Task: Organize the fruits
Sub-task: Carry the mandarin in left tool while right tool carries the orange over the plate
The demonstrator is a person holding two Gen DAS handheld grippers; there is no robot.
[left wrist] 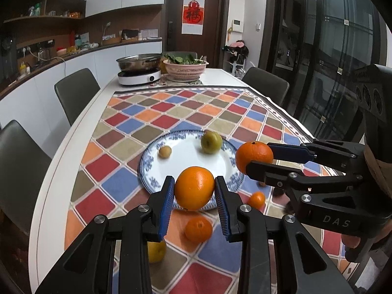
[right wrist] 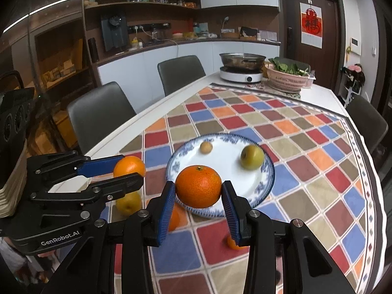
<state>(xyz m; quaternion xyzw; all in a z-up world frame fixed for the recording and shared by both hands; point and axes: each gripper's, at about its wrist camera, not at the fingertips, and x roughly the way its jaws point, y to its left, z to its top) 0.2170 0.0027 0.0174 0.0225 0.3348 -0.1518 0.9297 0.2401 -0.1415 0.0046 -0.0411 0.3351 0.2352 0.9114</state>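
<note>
Left gripper: blue pads clamped on both sides of a smooth orange, held clear above the near rim of the blue-and-white plate. Right gripper: pads likewise pressed against a darker, dimpled orange, also held above the plate's near edge. The two grippers sit side by side, each visible in the other's view. On the plate: a green-yellow fruit toward the far right, a small tan fruit toward the far left, well apart. On the checkered tablecloth near the plate, below the grippers: two small oranges and, plus a yellow fruit partly hidden by the left gripper's finger. At the far end of the table: a steel pot on a white cooker, and a pink basket of greens just right of it.
</note>
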